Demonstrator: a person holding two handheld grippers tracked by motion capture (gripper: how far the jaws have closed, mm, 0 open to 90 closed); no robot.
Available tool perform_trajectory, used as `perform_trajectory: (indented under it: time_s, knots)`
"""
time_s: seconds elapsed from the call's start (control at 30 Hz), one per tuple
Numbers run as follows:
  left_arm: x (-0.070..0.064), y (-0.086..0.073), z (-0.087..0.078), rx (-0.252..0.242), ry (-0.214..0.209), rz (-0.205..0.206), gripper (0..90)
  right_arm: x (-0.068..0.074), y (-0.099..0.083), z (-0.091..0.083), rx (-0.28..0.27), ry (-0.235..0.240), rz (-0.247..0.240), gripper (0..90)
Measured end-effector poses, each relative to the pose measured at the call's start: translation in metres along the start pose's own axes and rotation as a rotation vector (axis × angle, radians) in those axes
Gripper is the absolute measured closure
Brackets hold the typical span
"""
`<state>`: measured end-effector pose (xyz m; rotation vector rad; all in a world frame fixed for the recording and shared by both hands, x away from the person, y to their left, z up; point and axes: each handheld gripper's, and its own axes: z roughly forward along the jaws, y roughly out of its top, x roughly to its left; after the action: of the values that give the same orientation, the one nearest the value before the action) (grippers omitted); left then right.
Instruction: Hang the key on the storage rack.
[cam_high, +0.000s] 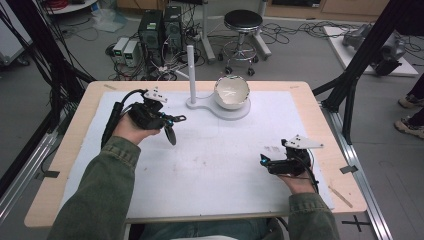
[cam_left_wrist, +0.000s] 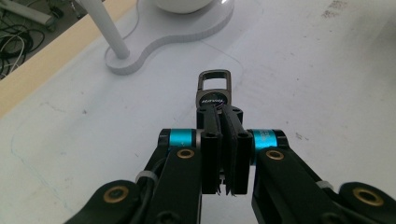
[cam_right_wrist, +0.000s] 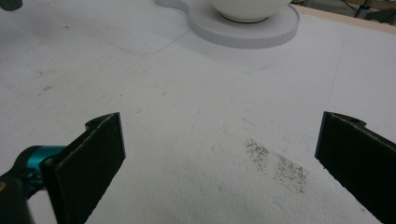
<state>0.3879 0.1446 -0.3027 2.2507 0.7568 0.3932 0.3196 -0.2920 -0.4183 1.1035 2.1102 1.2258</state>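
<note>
Keyring (cam_left_wrist: 214, 91) in left hand-held gripper (cam_left_wrist: 223, 122) (jaws clamped)

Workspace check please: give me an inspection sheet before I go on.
Surface: white mat on a wooden table; faint pen marks, a dark speck patch.
Job's things: key ring clamped in the left gripper; white stand with an upright post and a bowl on its round end.
Clutter: nothing seen.
Grippers: left shut on the key ring, held above the mat; right gripper open, low over the mat.
Cables: one trails from each gripper.
Surroundings: stool, computers, floor cables, black frame legs.
</note>
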Motion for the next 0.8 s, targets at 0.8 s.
perform_trajectory:
  time_s: [0.8]
  knots:
    - [0.040,0.053,0.006,-0.046,0.065,0.029,85.9,-0.002,-0.001,-0.001,-0.010,-0.003,0.006,0.5]
